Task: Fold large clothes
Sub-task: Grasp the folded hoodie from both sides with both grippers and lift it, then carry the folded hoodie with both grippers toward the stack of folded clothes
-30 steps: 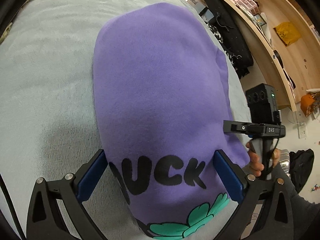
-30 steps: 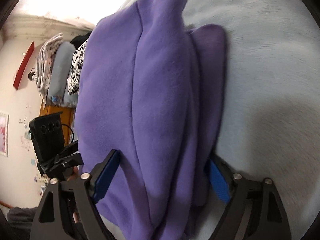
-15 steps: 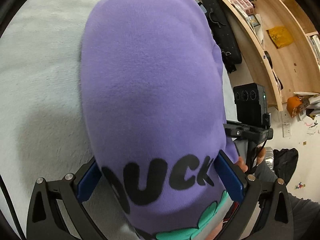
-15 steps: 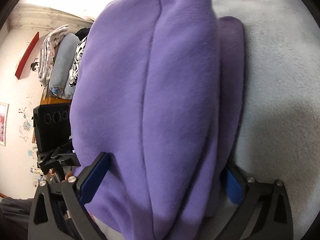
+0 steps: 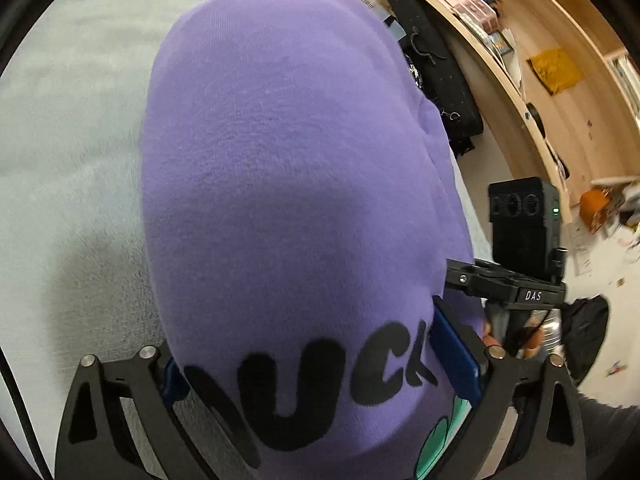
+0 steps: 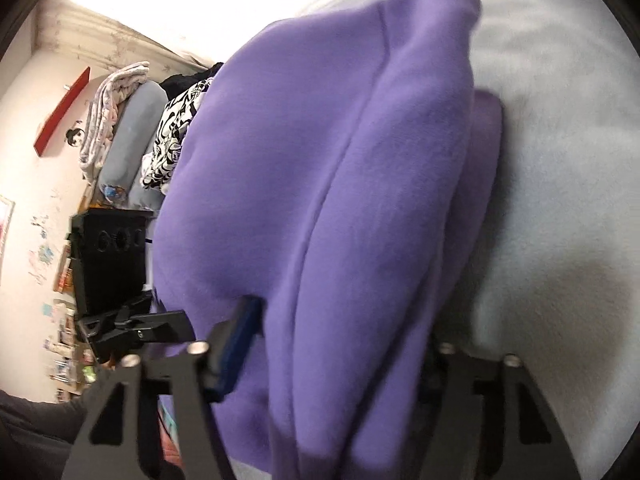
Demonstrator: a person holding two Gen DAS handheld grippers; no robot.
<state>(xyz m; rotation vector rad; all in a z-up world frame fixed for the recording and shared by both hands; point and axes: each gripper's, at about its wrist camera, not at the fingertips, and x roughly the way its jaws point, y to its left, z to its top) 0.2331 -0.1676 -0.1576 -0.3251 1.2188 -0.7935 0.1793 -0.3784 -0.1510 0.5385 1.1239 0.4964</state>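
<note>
A folded purple sweatshirt [image 5: 288, 184] with black lettering and a green print lies on a pale grey blanket [image 5: 68, 128]. My left gripper [image 5: 316, 364] is shut on the sweatshirt's near end, blue pads pressed into both sides of the bundle. My right gripper [image 6: 340, 356] is shut on the same sweatshirt [image 6: 360, 184] from the opposite side; its left blue pad [image 6: 236, 348] shows, the right one is hidden under cloth. The bundle looks lifted at my end. Each gripper's black housing shows in the other's view.
A wooden shelf unit [image 5: 552, 92] with boxes and a black bag [image 5: 436, 64] stands beyond the blanket's right edge. In the right wrist view, stacked folded clothes [image 6: 136, 136] lie at the far left against a wall. The blanket [image 6: 560, 160] spreads to the right.
Both grippers have closed from wide open onto the sweatshirt's ends. The bundle has bunched up and fills more of both views.
</note>
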